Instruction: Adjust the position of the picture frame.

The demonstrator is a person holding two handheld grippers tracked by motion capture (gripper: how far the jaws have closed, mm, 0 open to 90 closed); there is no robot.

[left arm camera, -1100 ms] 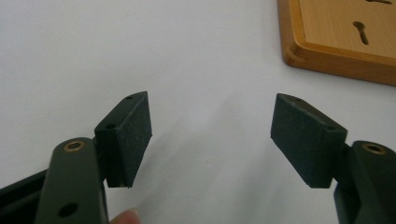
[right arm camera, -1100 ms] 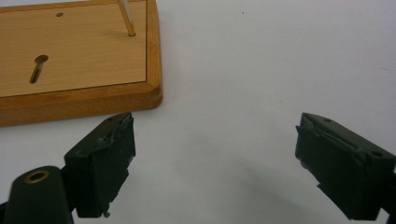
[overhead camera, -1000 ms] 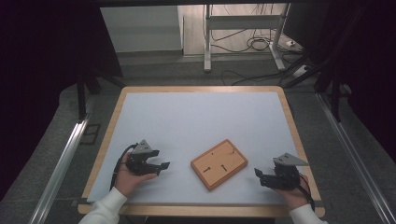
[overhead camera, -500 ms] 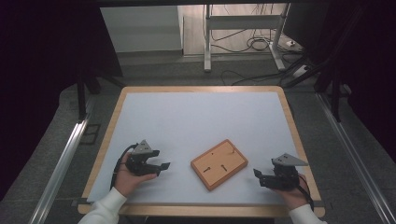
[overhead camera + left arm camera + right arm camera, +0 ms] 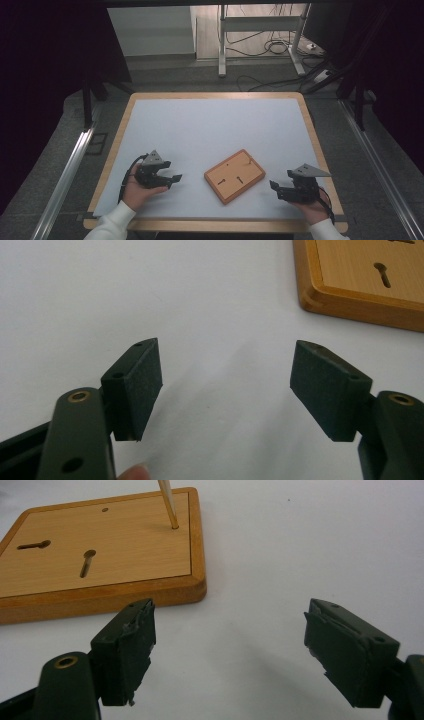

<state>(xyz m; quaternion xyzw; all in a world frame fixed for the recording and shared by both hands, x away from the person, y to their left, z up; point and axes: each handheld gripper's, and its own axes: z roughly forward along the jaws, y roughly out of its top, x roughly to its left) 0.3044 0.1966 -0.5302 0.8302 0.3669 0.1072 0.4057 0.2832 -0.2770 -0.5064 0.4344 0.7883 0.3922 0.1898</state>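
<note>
a wooden board (image 5: 234, 175) lies flat on the white table (image 5: 210, 125), long axis slanting, between both grippers; the right gripper (image 5: 274, 187), empty jaws just closing slightly yet wide, sits nearer than the open, empty left gripper (image 5: 173, 179).

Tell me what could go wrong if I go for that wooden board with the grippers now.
The thin wooden stick standing in one hole of the wooden board looks fragile; a gripper coming in from that side could knock or snap it. The board lies flat on the table, so the open left gripper or right gripper, whose jaws have just been closing slightly on nothing, may push it along rather than grip its low edge.
</note>
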